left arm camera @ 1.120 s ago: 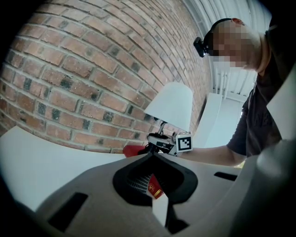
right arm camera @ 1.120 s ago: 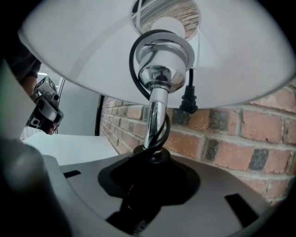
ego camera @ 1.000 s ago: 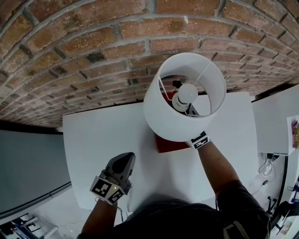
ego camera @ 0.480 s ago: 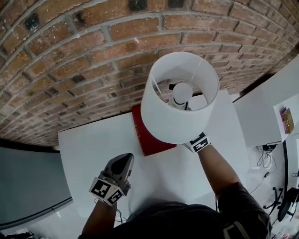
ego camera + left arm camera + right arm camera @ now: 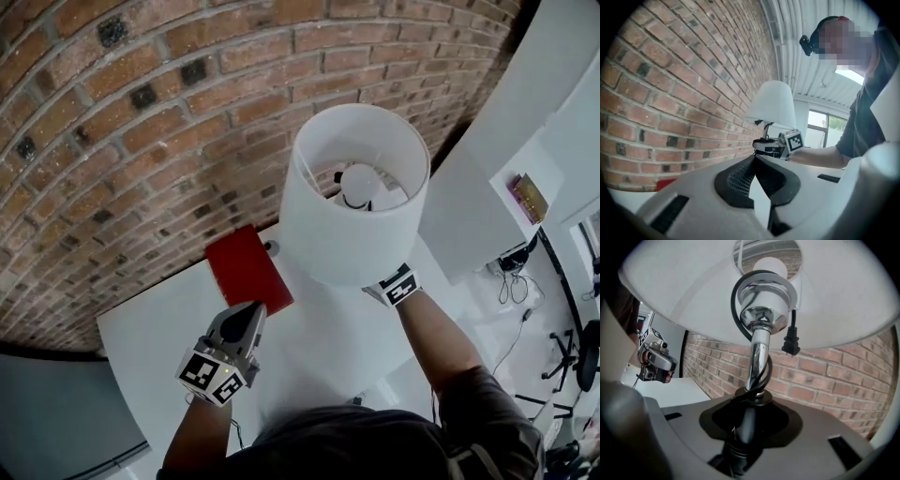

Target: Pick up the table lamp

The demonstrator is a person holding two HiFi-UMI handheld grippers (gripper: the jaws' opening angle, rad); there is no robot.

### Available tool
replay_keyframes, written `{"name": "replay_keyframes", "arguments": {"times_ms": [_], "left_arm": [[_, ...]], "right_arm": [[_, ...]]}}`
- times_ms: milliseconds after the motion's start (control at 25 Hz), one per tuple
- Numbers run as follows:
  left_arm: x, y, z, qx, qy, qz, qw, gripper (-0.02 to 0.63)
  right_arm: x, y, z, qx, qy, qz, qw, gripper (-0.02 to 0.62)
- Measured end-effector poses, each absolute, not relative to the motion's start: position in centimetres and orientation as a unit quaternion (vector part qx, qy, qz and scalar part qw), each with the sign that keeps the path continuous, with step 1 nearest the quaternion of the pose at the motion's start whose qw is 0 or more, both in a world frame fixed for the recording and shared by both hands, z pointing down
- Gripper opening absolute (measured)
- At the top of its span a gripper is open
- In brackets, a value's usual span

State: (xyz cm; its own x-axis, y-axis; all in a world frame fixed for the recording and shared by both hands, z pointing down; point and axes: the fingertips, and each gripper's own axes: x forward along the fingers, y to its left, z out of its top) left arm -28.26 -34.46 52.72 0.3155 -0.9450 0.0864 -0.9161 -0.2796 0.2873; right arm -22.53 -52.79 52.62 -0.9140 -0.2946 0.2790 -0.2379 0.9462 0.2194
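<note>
The table lamp has a white drum shade (image 5: 356, 197) with a bulb (image 5: 361, 183) inside and a chrome stem (image 5: 757, 357) wound with black cord; its plug (image 5: 790, 341) dangles. My right gripper (image 5: 747, 423) is shut on the dark lower stem and holds the lamp upright in the air. In the head view the shade hides those jaws and only the marker cube (image 5: 400, 286) shows. My left gripper (image 5: 251, 317) is shut and holds nothing, lower left of the lamp and apart from it. The left gripper view shows the lamp shade (image 5: 772, 105) ahead.
A red flat board (image 5: 246, 270) lies on the white table (image 5: 159, 328) against the brick wall (image 5: 141, 122). White shelving with a small box (image 5: 530, 197) stands at the right. Cables (image 5: 511, 262) lie on the floor below it.
The lamp and my right gripper have gone up and to the right, uncovering the whole red board. My left gripper rose toward the board. The head view swung.
</note>
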Motion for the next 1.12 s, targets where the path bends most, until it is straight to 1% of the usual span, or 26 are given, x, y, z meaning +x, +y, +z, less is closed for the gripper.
{"name": "replay_keyframes", "arguments": {"times_ms": [320, 720, 960, 1120], "left_arm": [[-17.8, -39.4, 47.7, 0.854, -0.506, -0.044, 0.111, 0.005], [-4.9, -44.3, 39.5, 0.905, -0.416, -0.039, 0.077, 0.005], [1.1, -46.6, 34.2, 0.924, -0.374, -0.043, 0.068, 0.005], [4.1, -48.1, 30.3, 0.934, -0.354, -0.039, 0.037, 0.005]], "right_arm": [[-8.0, -56.0, 47.0, 0.229, -0.955, -0.099, 0.163, 0.127], [7.8, -57.7, 39.5, 0.312, -0.930, -0.091, 0.171, 0.127], [15.2, -57.9, 35.1, 0.346, -0.920, -0.075, 0.168, 0.127], [18.7, -58.5, 31.3, 0.370, -0.913, -0.078, 0.153, 0.127]]}}
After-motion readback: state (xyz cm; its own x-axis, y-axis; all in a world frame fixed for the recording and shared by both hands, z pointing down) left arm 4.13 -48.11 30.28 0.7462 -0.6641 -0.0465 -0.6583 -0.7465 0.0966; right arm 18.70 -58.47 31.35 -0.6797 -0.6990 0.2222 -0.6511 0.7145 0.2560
